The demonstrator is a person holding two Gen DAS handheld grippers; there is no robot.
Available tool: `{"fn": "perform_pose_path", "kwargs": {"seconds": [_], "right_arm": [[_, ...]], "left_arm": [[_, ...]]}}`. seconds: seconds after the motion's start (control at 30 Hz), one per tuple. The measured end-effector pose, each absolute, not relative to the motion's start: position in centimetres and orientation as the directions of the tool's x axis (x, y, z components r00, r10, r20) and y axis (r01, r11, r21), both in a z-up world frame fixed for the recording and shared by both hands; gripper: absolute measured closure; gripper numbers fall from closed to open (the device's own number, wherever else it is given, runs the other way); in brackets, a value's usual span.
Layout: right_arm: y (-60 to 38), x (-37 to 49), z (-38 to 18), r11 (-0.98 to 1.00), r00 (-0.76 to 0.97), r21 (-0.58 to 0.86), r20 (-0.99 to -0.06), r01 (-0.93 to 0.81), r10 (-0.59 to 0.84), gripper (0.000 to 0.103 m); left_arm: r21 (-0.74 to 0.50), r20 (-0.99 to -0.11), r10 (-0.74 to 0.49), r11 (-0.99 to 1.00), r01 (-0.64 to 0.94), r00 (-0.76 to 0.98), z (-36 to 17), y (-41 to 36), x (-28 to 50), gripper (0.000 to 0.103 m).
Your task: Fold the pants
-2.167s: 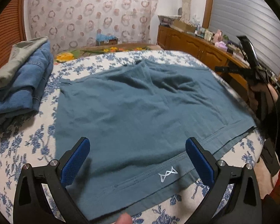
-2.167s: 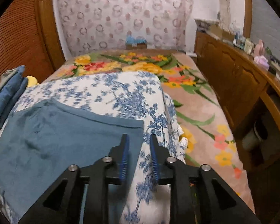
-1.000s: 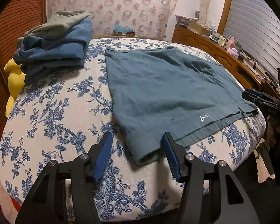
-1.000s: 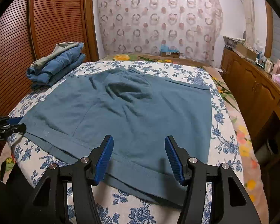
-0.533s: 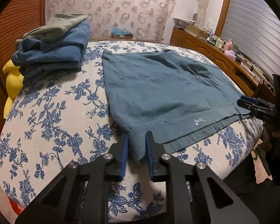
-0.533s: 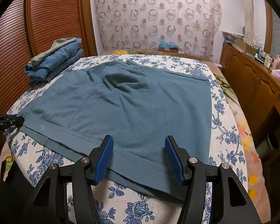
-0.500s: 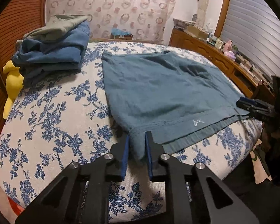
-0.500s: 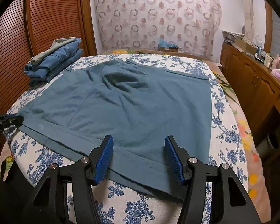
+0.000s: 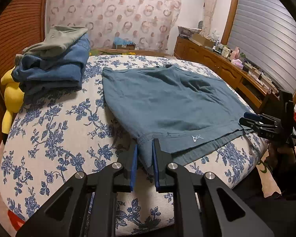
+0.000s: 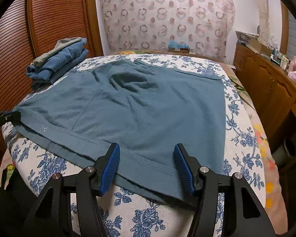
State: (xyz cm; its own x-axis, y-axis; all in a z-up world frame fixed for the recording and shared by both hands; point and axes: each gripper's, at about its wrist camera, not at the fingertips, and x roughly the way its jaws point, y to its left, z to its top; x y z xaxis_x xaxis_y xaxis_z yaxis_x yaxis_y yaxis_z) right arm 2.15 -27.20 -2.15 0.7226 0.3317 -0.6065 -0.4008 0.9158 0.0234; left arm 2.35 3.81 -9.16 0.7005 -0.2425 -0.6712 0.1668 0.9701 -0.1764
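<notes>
The teal pants [image 9: 167, 102] lie flat on the floral bed cover [image 9: 55, 130], waistband edge toward me. My left gripper [image 9: 144, 154] is shut on the near left corner of the waistband. It also shows at the left edge of the right wrist view [image 10: 4, 116]. My right gripper [image 10: 146, 162] is open, its blue pads [image 10: 110, 165] straddling the near right part of the waistband hem of the pants [image 10: 148, 106]. In the left wrist view it sits at the right corner [image 9: 252, 121].
A stack of folded jeans and grey cloth [image 9: 53, 63] lies at the far left of the bed, also in the right wrist view [image 10: 59, 59]. A yellow plush toy [image 9: 10, 96] sits beside it. A wooden dresser [image 10: 266, 83] runs along the right. A wooden slatted door [image 10: 55, 19] stands left.
My left gripper moved to the waistband's left corner and closed on it. My right gripper stayed open over the right part of the hem.
</notes>
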Motion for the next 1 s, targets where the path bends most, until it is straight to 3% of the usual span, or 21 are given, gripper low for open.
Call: {"fn": "perform_pose_path", "kwargs": {"seconds": [0.17, 0.53, 1.0], "right_arm": [[-27.1, 2.2, -2.3, 0.909, 0.714, 0.031, -0.609, -0.415, 0.346, 0.03], [-28.0, 1.5, -2.0, 0.918, 0.73, 0.033, -0.595, -0.395, 0.336, 0.03], [-30.7, 0.1, -1.6, 0.93, 0.757, 0.062, -0.563, -0.362, 0.332, 0.03]], "left_arm": [[-0.173, -0.671, -0.247, 0.969, 0.177, 0.699, -9.1, 3.3, 2.6, 0.088], [-0.152, -0.609, -0.336, 0.938, 0.31, 0.718, -5.3, -1.3, 5.5, 0.091], [-0.117, -0.599, -0.457, 0.862, 0.492, 0.658, -2.6, -10.4, 8.8, 0.093]]}}
